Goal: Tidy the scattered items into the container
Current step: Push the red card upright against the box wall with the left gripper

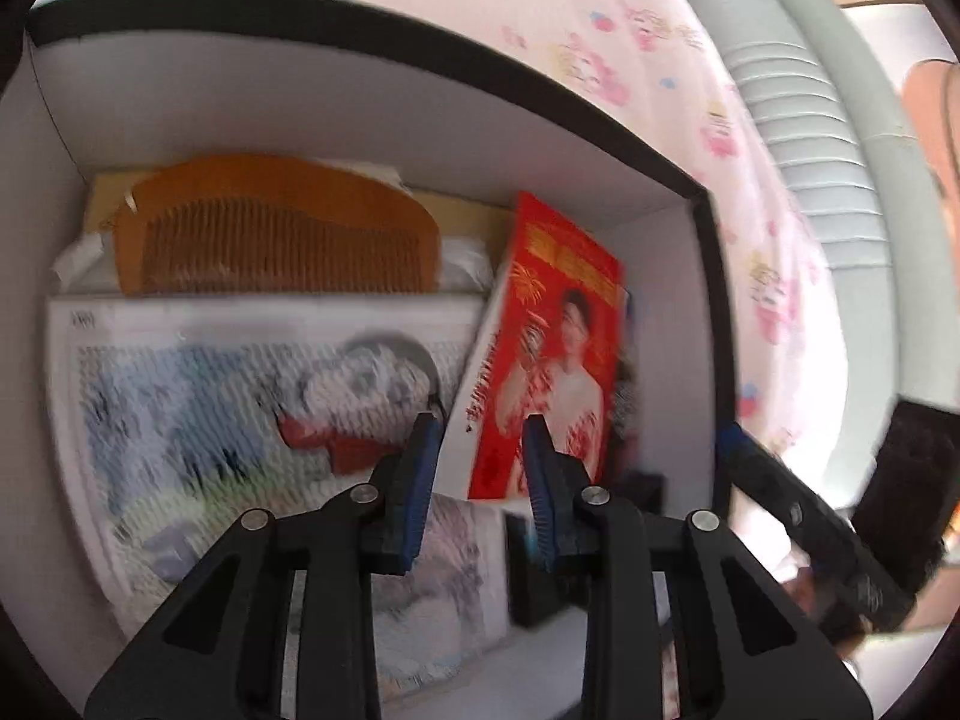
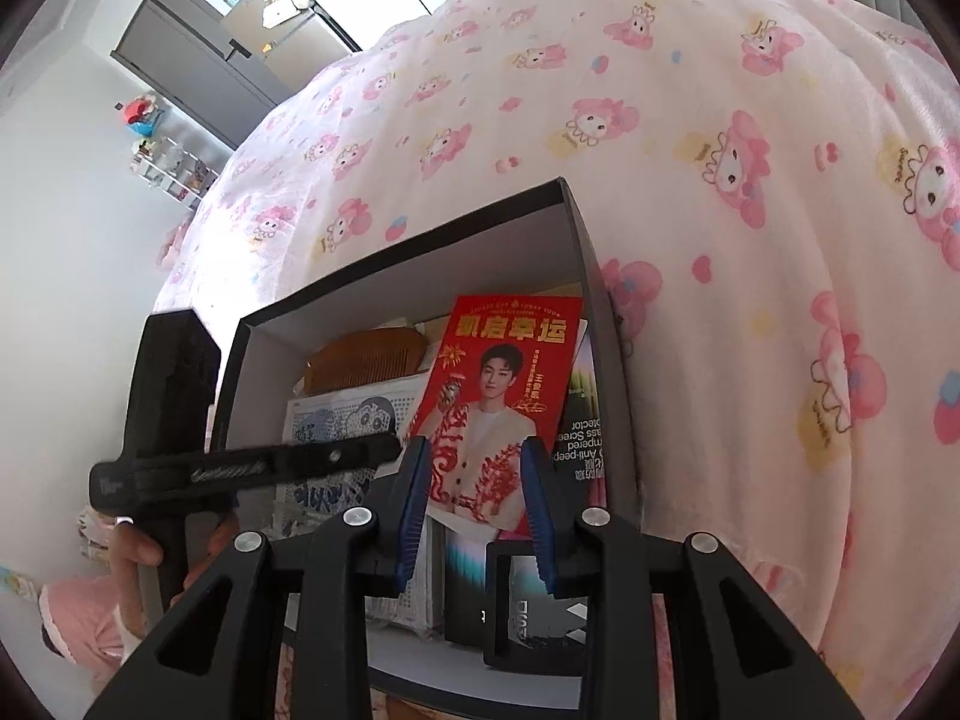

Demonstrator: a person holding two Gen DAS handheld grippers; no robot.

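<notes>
Pink cartoon-print blanket [image 2: 720, 180] fills the upper right of the right wrist view. It carries the container, a black box [image 1: 360, 39] with white inner walls.

Inside the box, from largest to smallest:
- A white perforated sheet [image 1: 210, 390] lies flat at the centre left of the left wrist view.
- The red card [image 1: 564, 324] leans tilted against the packets by the right wall.
- A wooden comb [image 1: 276, 222] rests at the upper left, towards the far wall.
- A small dark case [image 2: 534, 606] stands at the bottom centre of the right wrist view.

I judge the task to be at its late placing step. The card is already within the walls but not lying flat, and I see no scattered item left on the blanket in these views.

My left gripper [image 1: 480, 438] points down into the box with a narrow gap between its fingers. The card's lower corner shows in that gap. The blur keeps me from telling whether the pads press on it.

My right gripper [image 2: 477, 468] is closed down, with nothing pinched. The card sits behind it, lower in the box.

The next move calls for settling the card flat or letting it go, then drawing straight up. The black rim at the right of the left wrist view lies close to both tools. The free room is at the centre left, above the sheet. The grippers sit near each other, so I would move one at a time.
</notes>
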